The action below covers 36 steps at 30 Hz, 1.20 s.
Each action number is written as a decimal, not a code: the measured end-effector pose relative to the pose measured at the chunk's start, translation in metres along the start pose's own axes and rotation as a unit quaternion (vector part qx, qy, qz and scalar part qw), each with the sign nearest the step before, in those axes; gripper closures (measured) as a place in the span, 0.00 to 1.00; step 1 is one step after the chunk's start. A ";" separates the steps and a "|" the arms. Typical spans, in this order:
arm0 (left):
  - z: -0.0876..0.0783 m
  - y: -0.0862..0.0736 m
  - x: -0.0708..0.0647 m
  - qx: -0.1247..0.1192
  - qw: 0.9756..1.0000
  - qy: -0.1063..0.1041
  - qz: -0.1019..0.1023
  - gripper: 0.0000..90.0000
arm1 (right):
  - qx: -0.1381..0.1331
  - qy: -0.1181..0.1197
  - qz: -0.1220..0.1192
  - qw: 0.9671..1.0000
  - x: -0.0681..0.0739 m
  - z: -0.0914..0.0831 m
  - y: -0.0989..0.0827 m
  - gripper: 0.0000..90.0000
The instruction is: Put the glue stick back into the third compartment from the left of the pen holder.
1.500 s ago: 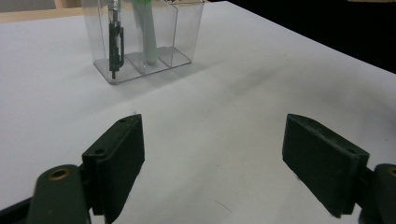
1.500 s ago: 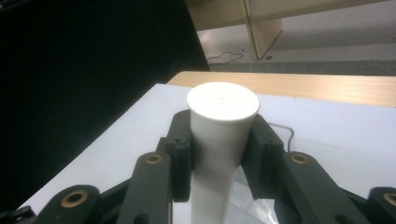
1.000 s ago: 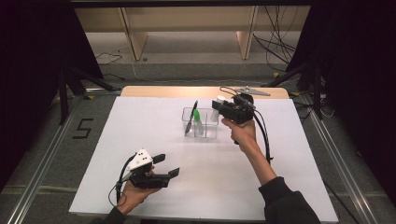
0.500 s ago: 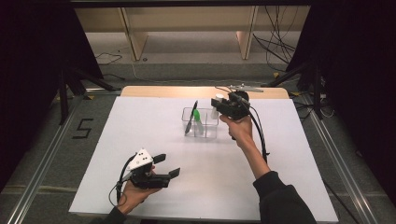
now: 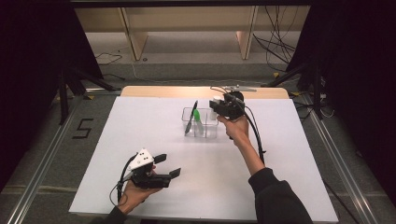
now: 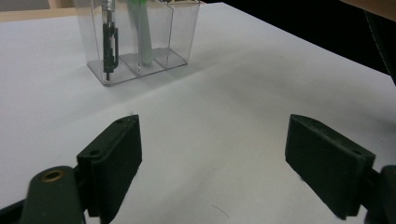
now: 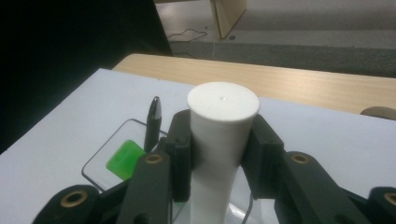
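We find the right gripper [image 5: 218, 105] raised over the far middle of the white surface [image 5: 140, 126], its jaws clamped on an upright white cylinder [image 7: 221, 135]. In the right gripper view the pads press the cylinder from both sides just below its flat top, and its lower end hangs over the clear organizer [image 5: 201, 122]. In the high view the gripper sits at the right end of that organizer; we cannot tell whether the cylinder's foot touches it.

The organizer stands on the surface, divided into three compartments in a row. From the left gripper view we record a black pen [image 6: 109, 42] standing in the left compartment and a green-and-white marker [image 6: 142, 32] in the middle one, with the third compartment beside them. In the high view the black pen leans out over the organizer's left end.

The left gripper [image 5: 167, 166] rests low at the near left of the surface, well apart from the organizer. Its jaws stand wide apart, with bare surface between them.

A light wooden board [image 5: 187, 91] borders the far edge of the white surface.
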<state>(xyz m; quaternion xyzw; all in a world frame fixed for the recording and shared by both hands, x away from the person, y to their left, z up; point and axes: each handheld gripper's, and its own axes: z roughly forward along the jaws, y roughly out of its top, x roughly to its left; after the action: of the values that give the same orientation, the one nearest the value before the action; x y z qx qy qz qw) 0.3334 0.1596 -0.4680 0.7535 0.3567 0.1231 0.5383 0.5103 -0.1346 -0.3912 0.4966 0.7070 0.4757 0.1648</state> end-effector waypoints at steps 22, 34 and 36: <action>0.000 -0.001 0.000 0.004 1.000 0.006 -0.001 0.20 | 0.004 -0.009 -0.012 1.000 -0.002 -0.020 0.001 0.41; 0.001 0.000 0.001 0.006 1.000 0.004 0.000 0.20 | -0.005 0.042 -0.042 0.998 0.005 -0.066 -0.035 0.36; 0.002 0.000 0.000 0.006 1.000 0.003 -0.002 0.20 | -0.003 0.047 -0.045 0.998 0.006 -0.070 -0.040 0.36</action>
<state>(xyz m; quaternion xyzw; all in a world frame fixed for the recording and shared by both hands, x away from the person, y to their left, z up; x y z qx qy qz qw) 0.3350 0.1584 -0.4689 0.7559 0.3602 0.1219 0.5329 0.4359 -0.1674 -0.3886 0.4411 0.7340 0.4928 0.1543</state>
